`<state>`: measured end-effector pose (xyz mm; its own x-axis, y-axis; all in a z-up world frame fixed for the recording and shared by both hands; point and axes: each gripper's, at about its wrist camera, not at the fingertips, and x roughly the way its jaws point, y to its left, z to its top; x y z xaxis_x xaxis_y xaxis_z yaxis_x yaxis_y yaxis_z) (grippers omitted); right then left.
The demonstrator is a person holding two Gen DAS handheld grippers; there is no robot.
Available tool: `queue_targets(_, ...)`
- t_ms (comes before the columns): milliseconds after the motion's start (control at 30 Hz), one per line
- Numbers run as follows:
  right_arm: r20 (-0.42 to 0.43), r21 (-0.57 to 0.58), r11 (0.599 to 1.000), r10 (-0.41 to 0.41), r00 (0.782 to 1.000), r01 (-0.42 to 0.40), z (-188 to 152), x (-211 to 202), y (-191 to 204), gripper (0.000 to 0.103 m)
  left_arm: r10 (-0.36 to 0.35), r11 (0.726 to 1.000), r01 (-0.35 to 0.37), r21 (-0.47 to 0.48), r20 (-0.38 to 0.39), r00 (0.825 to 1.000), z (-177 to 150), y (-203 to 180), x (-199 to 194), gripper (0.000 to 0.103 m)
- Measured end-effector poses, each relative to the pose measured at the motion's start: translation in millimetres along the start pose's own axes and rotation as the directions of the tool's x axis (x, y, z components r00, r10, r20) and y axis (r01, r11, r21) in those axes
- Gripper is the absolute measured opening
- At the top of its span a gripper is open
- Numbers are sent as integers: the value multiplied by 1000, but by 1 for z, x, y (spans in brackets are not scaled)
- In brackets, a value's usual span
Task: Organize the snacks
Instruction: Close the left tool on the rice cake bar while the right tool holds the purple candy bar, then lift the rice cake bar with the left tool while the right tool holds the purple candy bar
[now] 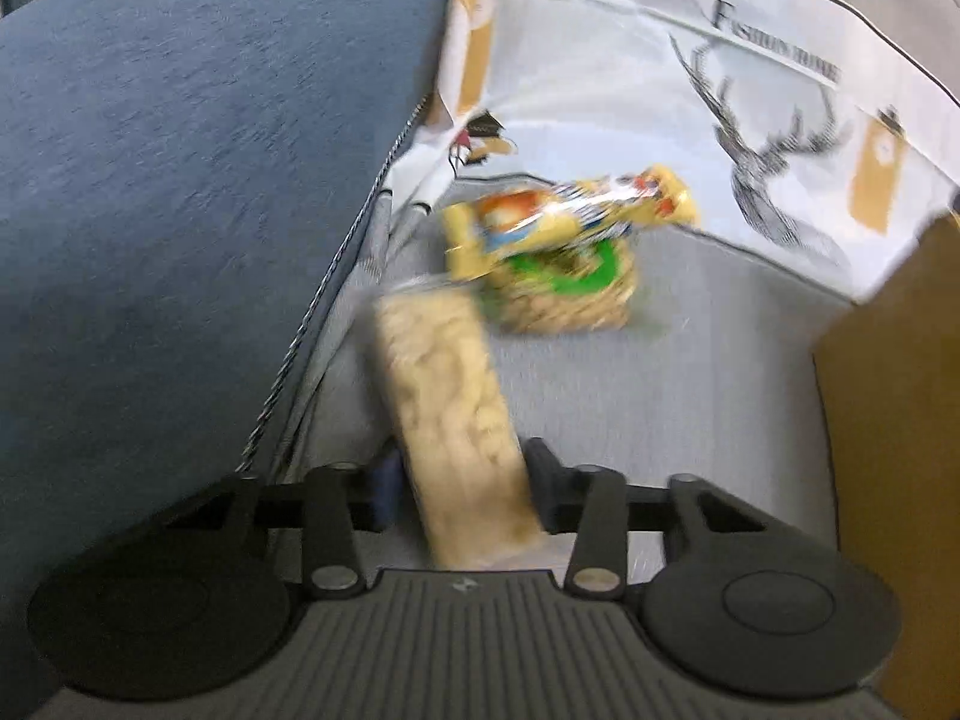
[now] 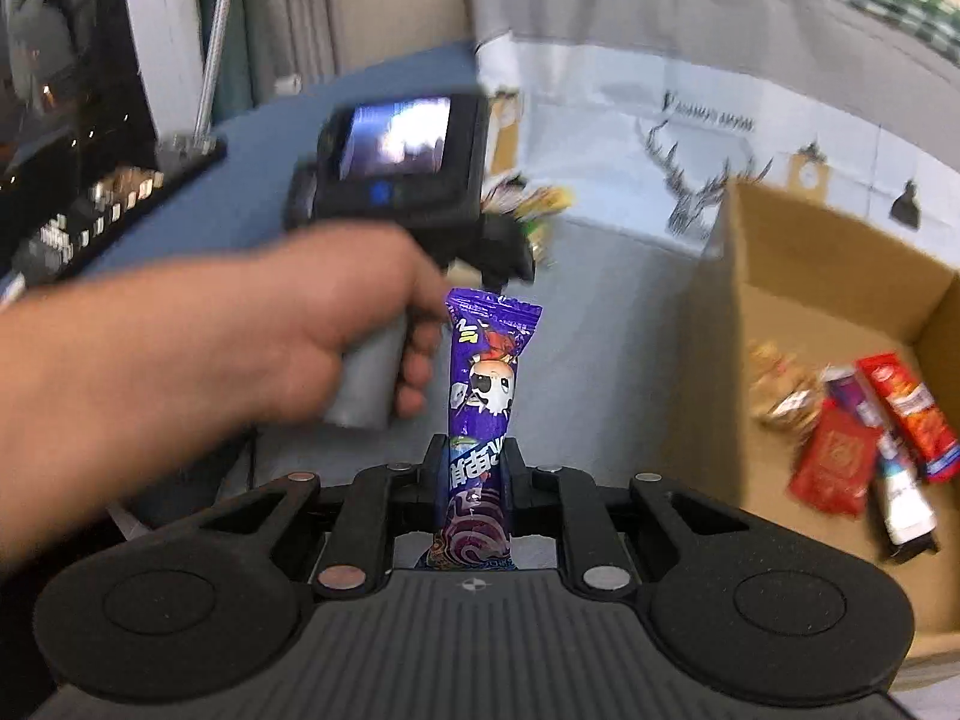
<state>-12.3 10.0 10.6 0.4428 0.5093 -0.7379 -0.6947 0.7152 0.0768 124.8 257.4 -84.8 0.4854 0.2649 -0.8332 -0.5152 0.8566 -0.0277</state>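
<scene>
Right tongs (image 2: pixel 477 468) pinching glossy purple wrapper (image 2: pixel 483 396), left tongs (image 1: pixel 459 480) pinching pale knobbly bar (image 1: pixel 447 414)

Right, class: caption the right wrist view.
Right tongs grip a purple snack beside the cardboard box.

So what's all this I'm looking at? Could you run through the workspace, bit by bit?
Surface: grey cloth, blue cushion beside it.
Job's things: cardboard box holding red packets; yellow snack bag lying on a green-labelled pack.
Clutter: nothing seen.
Grippers: right gripper shut on purple snack bar; pale cracker pack between left gripper fingers, contact blurred.
Cables: nothing seen.
Surroundings: deer-print white cloth, dark shelf.
</scene>
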Motion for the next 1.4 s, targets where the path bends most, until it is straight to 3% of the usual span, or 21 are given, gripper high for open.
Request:
queue_targets(200,-99,8,1000,11,995,-10,-16,39,3,17,-89,994,94,46,-111,990,-28,16,-31,40)
queue_targets(267,-120,6,1000,-8,993,9,-17,51,4,17,-114,990,126,62,-167,979,-42,20,-44,40)
queue_targets(433,-173,45,999,-10,985,18,-23,69,0,17,-130,983,156,95,-232,964,-75,26,-71,40)
queue_targets(633,-210,49,998,-16,978,27,-32,75,1,21,-85,991,105,77,-229,970,-103,29,-75,52)
queue_targets(767,-196,18,1000,-13,981,17,-32,76,3,37,-77,993,94,71,-205,976,-107,30,-79,69)
queue_targets(1000,-178,19,999,-24,984,27,-34,74,-4,37,-60,993,82,89,-217,974,-108,24,-69,70)
queue_targets(1200,-169,11,999,-38,985,40,-33,77,-5,36,-72,991,94,91,-217,974,-109,24,-65,69)
queue_targets(1267,-164,4,999,-41,986,43,-33,76,-5,27,-73,990,97,103,-215,974,-109,22,-63,68)
queue_targets(1300,-160,1,999,-41,986,42,-34,75,-5,20,-68,990,93,110,-215,974,-110,21,-63,66)
queue_targets(1333,-157,2,999,-41,987,42,-34,74,-6,19,-59,989,86,122,-212,976,-110,20,-63,63)
queue_targets(1400,-147,20,999,-44,988,47,-33,71,-9,18,-38,987,68,147,-198,980,-110,18,-64,40)
